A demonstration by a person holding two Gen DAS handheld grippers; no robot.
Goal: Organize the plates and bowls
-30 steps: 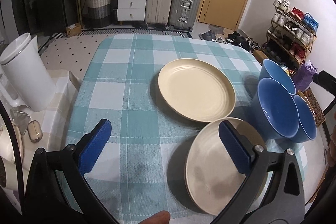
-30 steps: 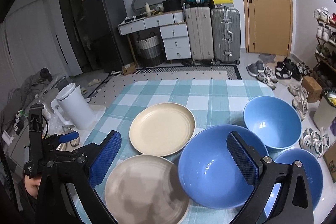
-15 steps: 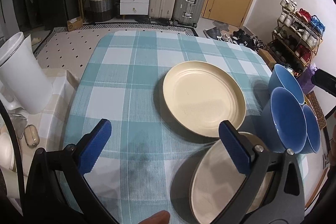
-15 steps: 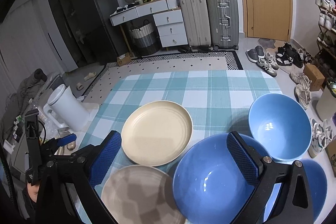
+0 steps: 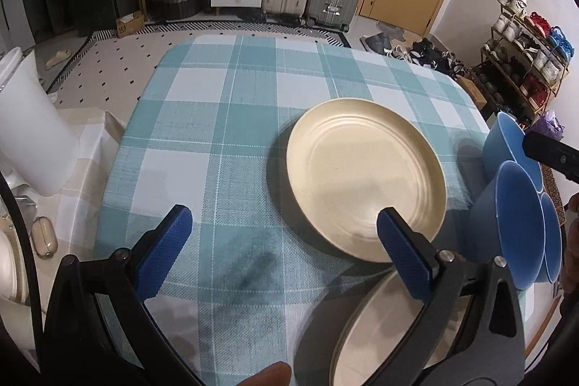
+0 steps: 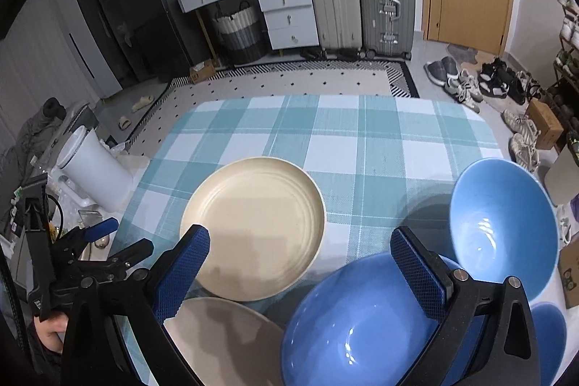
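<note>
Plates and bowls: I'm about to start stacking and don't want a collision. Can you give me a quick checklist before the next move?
1. Left gripper jaws open, holding nothing: ok.
2. Right gripper jaws open, holding nothing: ok.
3. Far cream plate flat on the tablecloth, nothing on it: ok.
4. Near plate separate from the far one: ok.
5. Large blue bowl upright and empty: ok.
6. Gap between bowls enough for a jaw: cannot tell.
</note>
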